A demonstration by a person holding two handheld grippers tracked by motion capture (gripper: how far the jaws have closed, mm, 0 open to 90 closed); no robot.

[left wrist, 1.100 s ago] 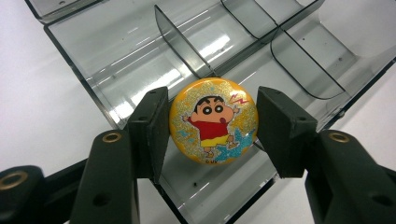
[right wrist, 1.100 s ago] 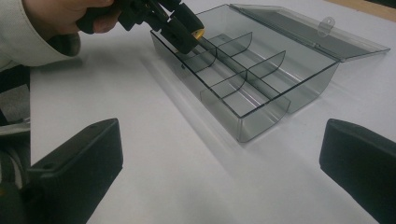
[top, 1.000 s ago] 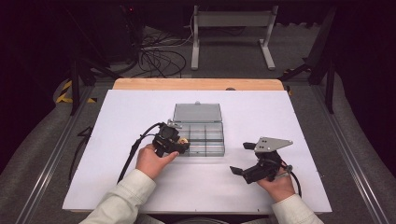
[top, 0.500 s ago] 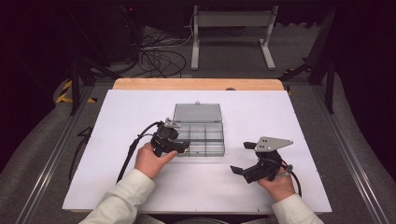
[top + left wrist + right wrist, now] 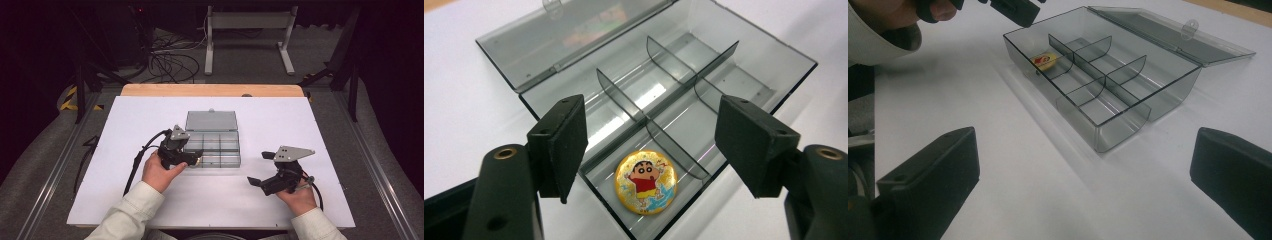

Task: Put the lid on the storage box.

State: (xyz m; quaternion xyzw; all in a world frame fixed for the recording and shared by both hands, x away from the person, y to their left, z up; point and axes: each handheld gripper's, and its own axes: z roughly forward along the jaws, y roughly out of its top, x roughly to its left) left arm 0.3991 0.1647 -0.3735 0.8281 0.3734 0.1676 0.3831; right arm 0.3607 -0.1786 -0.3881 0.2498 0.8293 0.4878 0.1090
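One white sheet covers a wooden table, dark cabled floor behind

Organizer box, beyond the left jaws: clear smoke-grey plastic, glossy, its dividers and open lid catching bright reflections. Badge, below and between the left jaws in the nearest compartment: round, glossy gold face with a printed cartoon figure. Left gripper: matt black plastic jaws, faintly grainy, each with a brass-coloured insert at its base. Right gripper: the same matt black jaws. Bench beneath both: smooth matt white sheet; bare pale wood along its far edge. Sleeve: pale woven cloth.
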